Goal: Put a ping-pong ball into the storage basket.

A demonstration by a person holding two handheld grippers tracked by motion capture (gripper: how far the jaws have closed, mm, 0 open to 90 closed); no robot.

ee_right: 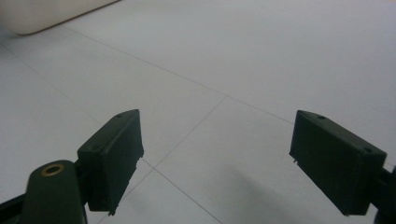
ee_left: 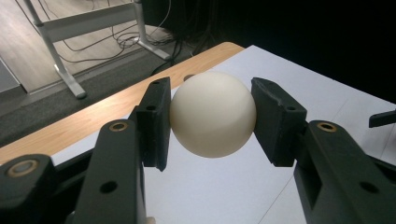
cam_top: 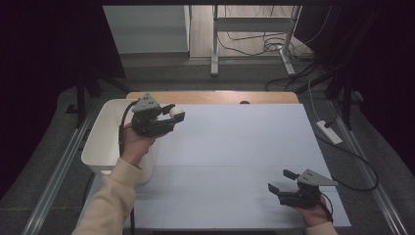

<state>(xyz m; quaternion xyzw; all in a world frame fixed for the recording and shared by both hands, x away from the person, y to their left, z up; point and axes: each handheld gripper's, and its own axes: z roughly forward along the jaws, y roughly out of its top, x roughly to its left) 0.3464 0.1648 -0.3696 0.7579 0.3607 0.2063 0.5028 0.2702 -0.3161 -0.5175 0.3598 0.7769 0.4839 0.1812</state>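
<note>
My left tool (cam_top: 172, 113) is gripping the white ball (ee_left: 213, 113) at upper left of the high view; my right tool (cam_top: 280, 181) is resting open, lower right.

Cream ball (ee_left: 213, 113), clamped above table.

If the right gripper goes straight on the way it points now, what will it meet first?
Probably nothing soon. The right gripper, fingers open, points low across the bare white table. The white bin lies far off, left of that line, though depth is unclear.
</note>
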